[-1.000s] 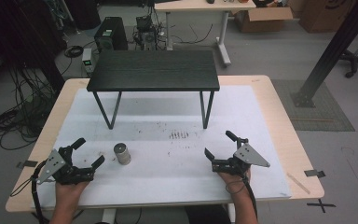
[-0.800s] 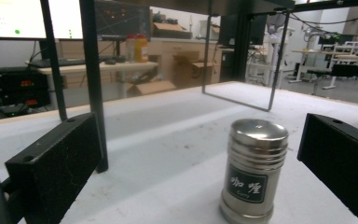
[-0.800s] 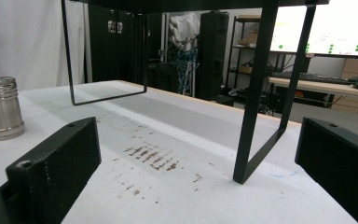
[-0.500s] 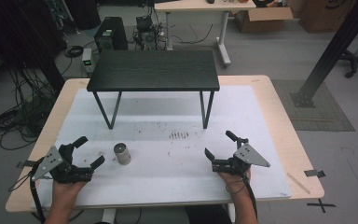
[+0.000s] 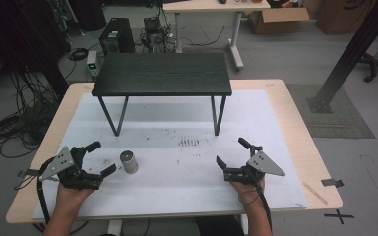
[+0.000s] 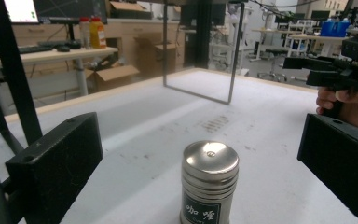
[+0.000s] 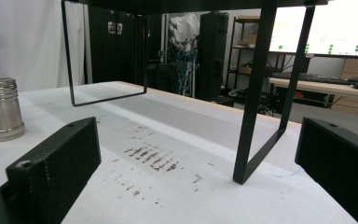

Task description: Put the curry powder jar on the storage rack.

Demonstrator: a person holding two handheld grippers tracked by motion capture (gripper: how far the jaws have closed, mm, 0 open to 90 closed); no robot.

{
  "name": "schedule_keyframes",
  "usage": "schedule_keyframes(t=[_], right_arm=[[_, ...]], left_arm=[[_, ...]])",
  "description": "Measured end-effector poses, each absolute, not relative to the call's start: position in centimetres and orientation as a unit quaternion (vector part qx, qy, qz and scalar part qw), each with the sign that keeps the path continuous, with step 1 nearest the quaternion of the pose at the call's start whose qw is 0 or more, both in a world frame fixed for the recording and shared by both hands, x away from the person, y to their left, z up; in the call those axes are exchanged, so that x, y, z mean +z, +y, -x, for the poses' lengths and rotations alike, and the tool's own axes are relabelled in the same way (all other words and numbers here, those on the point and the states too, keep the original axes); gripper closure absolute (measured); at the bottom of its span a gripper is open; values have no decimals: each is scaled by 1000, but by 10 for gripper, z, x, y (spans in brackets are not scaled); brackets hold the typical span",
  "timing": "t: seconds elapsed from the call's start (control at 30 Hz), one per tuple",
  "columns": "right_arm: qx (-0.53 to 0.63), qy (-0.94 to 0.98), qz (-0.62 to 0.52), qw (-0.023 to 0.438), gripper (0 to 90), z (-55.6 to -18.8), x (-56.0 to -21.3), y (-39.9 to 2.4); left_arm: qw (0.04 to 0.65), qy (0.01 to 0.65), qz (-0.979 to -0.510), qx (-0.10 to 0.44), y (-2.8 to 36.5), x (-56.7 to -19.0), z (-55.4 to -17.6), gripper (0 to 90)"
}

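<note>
Since a second ago the left hand-held gripper (image 5: 100, 158) has slid a bit toward the little metal shaker (image 5: 128, 162) and now sits just beside it, jaws spread wide, nothing between them yet. The right hand-held gripper (image 5: 236, 156) hasn't really budged, and its jaws are apart too.

The shaker is a small brushed-steel cylinder with a domed, shiny lid and a dark label with pale characters on the front. It stands upright on the white mat (image 5: 177, 167) near the front left of the desk (image 5: 295, 132). The mat looks matte and scuffed, with a patch of brownish smudges (image 5: 189, 142) mid-way across.

Farther back there's a small black table (image 5: 161, 73) with a wood-grain top and thin metal loop legs, standing on the mat, well clear of the shaker.
</note>
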State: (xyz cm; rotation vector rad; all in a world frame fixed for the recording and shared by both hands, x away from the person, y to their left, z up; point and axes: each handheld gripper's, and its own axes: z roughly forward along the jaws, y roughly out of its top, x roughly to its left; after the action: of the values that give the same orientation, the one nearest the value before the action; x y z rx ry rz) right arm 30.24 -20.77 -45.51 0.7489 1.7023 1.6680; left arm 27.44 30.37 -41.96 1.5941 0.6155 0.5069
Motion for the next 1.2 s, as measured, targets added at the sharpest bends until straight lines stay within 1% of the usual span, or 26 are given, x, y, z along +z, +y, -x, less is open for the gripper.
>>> schedule_keyframes(t=[0.2,0.57,1.2], right_arm=[[634,646,-285,315,0,-303,-455,-208],[635,646,-286,314,0,-303,-455,-208],[637,644,-286,314,0,-303,-455,-209]], left_arm=[[618,273,-708,206,302,-418,-279,3],[583,278,-745,169,288,-415,-292,3],[541,289,-775,149,273,-419,-304,3]])
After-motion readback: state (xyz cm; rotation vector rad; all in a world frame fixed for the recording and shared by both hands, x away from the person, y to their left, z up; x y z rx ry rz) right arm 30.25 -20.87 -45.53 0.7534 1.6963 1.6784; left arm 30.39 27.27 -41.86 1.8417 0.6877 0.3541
